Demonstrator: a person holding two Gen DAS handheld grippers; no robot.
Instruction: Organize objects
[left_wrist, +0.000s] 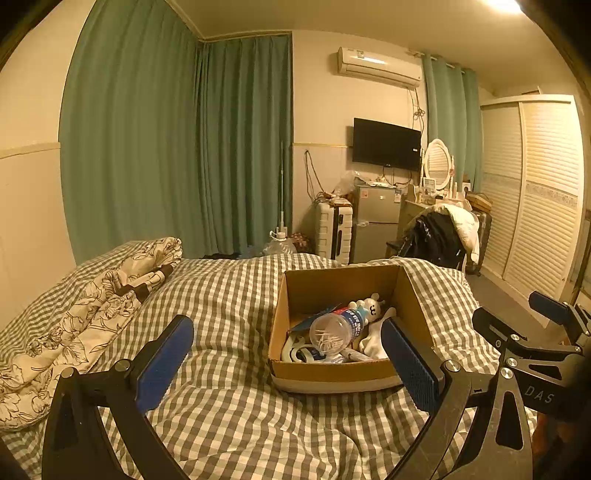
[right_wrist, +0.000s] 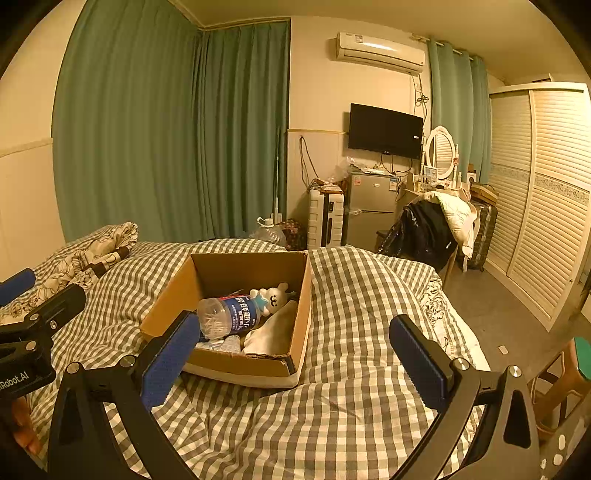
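Observation:
An open cardboard box (left_wrist: 343, 371) (right_wrist: 236, 363) sits on the checked bed cover (left_wrist: 229, 295) (right_wrist: 351, 295). In it lie a clear plastic bottle with a blue label (left_wrist: 338, 326) (right_wrist: 231, 312), a white plush toy (left_wrist: 371, 304) (right_wrist: 275, 293), a pale cloth-like item (right_wrist: 273, 330) and other small things. My left gripper (left_wrist: 288, 363) is open and empty above the cover, just short of the box's near wall. My right gripper (right_wrist: 295, 354) is open and empty, its left finger in front of the box's near left corner. Each gripper shows at the edge of the other's view.
A floral quilt (left_wrist: 92, 295) lies bunched at the bed's left. Beyond the bed stand a suitcase (left_wrist: 334, 229), a small fridge (left_wrist: 376, 221), a chair with clothes (left_wrist: 439, 232) and a louvred wardrobe (left_wrist: 535, 192). The bed's right edge drops to the floor (right_wrist: 491, 317).

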